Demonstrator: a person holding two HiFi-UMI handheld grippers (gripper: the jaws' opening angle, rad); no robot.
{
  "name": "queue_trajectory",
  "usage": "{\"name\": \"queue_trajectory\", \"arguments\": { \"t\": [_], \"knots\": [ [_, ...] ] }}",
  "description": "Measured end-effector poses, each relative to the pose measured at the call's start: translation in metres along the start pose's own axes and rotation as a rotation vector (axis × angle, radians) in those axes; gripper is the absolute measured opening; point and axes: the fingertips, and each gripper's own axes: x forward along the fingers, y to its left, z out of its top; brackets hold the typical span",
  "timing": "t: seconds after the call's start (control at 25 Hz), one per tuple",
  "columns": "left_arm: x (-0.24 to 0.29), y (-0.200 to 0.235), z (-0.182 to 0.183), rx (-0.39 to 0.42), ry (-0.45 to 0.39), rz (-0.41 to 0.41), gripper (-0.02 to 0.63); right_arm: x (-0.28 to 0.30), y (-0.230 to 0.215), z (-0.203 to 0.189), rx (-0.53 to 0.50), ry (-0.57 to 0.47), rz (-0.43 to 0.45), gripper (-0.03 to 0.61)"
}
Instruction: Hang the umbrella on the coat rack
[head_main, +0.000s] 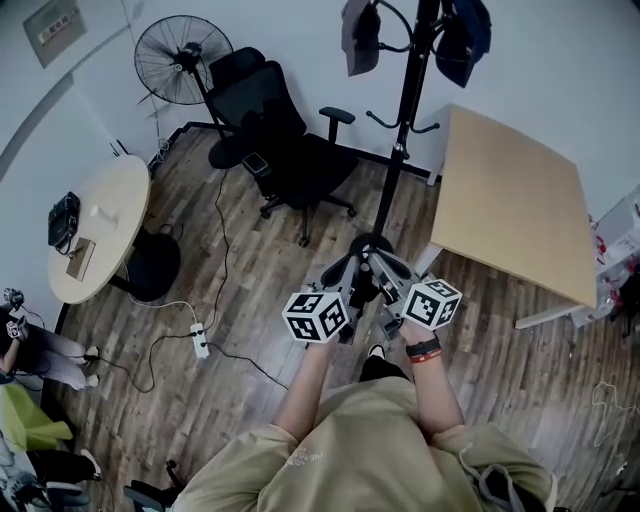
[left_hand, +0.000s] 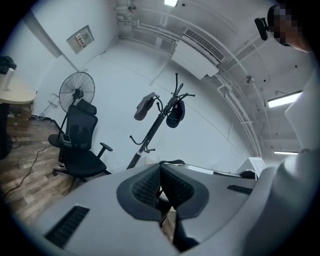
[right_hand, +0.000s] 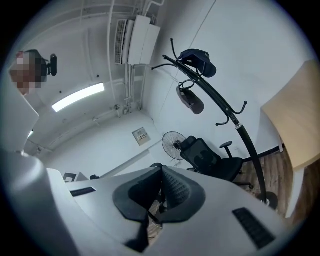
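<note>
My left gripper (left_hand: 160, 171) and right gripper (right_hand: 161, 173) are both pinched closed on nothing, side by side near the foot of the coat rack (head_main: 405, 100). High on the rack hangs a grey folded bundle, probably the umbrella (head_main: 360, 38), with a dark bundle (head_main: 465, 35) on the other side of the pole.

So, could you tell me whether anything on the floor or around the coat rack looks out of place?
Nothing looks spilled or damaged. The coat rack stands upright with dark items hung at its top. The only untidy thing is a white power strip lying loose on the floor, its cables trailing toward the office chair.
</note>
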Motion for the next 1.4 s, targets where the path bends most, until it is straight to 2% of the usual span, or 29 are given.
{"name": "queue_trajectory", "arguments": {
  "t": [0.2,0.4,0.56,0.88,1.08,1.28,1.4],
  "knots": [
    [0.058,0.012,0.020,0.005,-0.016,-0.005,0.023,0.027,-0.037,0.039,-0.012,-0.016,0.018,0.015],
    [0.119,0.023,0.044,0.018,-0.053,0.046,0.023,0.052,-0.086,0.078,-0.035,-0.012,0.020,0.015],
    [0.178,0.014,0.055,0.052,-0.041,0.022,0.023,0.058,-0.129,0.122,-0.021,-0.049,0.010,0.015],
    [0.277,0.014,0.057,0.085,-0.005,-0.011,0.023,0.072,-0.206,0.176,-0.030,-0.073,-0.010,0.015],
    [0.312,0.010,0.055,0.107,-0.001,-0.028,0.023,0.076,-0.240,0.198,-0.037,-0.077,-0.016,0.015],
    [0.327,0.024,0.044,0.112,0.050,-0.028,0.023,0.085,-0.259,0.193,-0.017,-0.063,-0.046,0.015],
    [0.340,0.031,0.049,0.105,0.060,-0.029,0.023,0.093,-0.268,0.199,-0.009,-0.059,-0.064,0.015]
  ]
}}
